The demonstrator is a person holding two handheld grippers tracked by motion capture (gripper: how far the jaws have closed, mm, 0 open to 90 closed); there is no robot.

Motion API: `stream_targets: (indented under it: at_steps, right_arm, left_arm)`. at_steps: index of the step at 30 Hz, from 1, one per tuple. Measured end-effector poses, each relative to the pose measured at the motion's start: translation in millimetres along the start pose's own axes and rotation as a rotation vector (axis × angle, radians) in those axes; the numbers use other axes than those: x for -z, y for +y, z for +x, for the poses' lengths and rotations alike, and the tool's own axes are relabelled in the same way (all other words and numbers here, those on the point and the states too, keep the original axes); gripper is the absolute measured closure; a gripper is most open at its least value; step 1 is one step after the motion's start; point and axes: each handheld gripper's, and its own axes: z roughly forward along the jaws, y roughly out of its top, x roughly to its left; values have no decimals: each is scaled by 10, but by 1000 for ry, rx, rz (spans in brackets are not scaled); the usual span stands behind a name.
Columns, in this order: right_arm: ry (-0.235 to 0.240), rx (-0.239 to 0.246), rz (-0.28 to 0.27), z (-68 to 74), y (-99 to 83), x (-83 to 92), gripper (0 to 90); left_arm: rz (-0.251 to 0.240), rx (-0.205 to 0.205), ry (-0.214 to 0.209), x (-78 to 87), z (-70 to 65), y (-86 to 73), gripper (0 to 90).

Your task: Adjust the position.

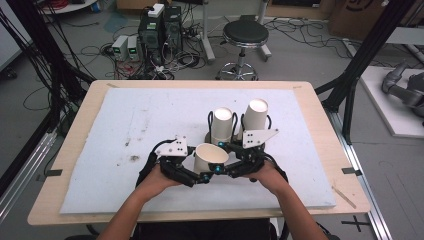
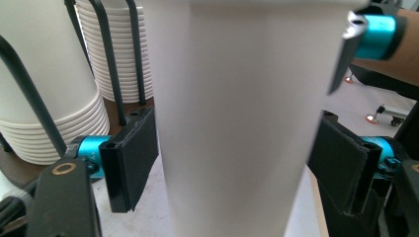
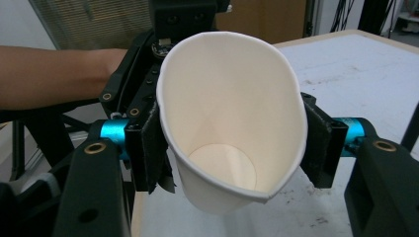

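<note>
A white paper cup (image 1: 211,156) is held off the white mat between both grippers, its mouth tilted toward the person. In the right gripper view my right gripper (image 3: 230,148) is shut on the cup (image 3: 222,98) near the rim, squeezing the mouth into an oval. In the left gripper view my left gripper (image 2: 236,168) has a pad against each side of the cup's wall (image 2: 237,98). From above, the left gripper (image 1: 202,175) and right gripper (image 1: 227,167) meet under the cup. Just behind stand two stacks of cups (image 1: 222,122) (image 1: 255,115) in a black wire holder (image 2: 111,59).
A white foam mat (image 1: 125,130) covers most of the wooden table (image 1: 65,150). The cup stacks (image 2: 44,98) sit on a brown base (image 2: 15,170). Beyond the table are a black stool (image 1: 245,35), computer boxes (image 1: 160,27) and cables on the floor.
</note>
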Motion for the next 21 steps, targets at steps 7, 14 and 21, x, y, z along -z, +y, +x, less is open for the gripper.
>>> stream_targets:
  at_steps: [7, 14, 21]
  right_arm:
    - [0, -12, -18, 8, 3, -13, 264]
    - [-68, -29, -71, -11, 13, 88, 196]
    - [-181, -8, -30, -32, -46, 232, 196]
  left_arm:
    - [-7, -16, -26, 5, 3, 4, 337]
    - [-43, 0, 14, 105, 48, -41, 351]
    - [-119, 47, 127, 315, 129, -69, 352]
